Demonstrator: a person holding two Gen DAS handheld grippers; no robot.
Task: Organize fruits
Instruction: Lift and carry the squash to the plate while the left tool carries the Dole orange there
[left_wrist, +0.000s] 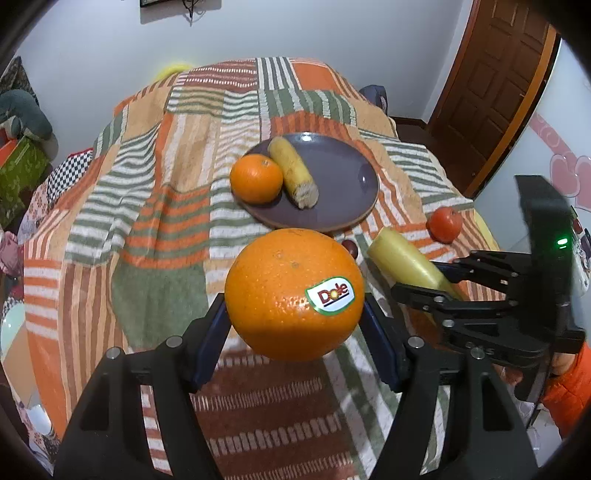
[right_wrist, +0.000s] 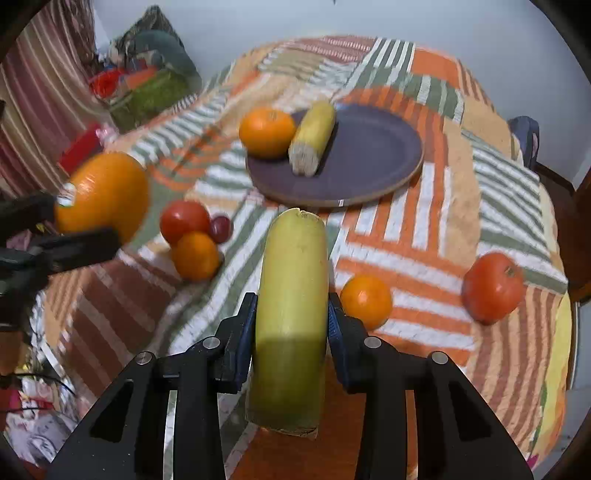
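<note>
Both grippers loaded, heading for the plate (left_wrist: 354, 206).
The left gripper (left_wrist: 295, 317) clasps a stickered orange (left_wrist: 291, 291); the right gripper (right_wrist: 291, 325) seemingly squeezes a yellow cob (right_wrist: 291, 314). Next: set them on bare plate.

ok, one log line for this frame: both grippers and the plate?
left gripper: shut on Dole orange | right gripper: shut on yellow cob | plate: small orange, corn piece

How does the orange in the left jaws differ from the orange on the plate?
The held orange is gripped off the cloth and carries a Dole sticker; the plate orange rests on the purple plate beside a corn cob, with no sticker visible. Both are round and bright orange.
</note>
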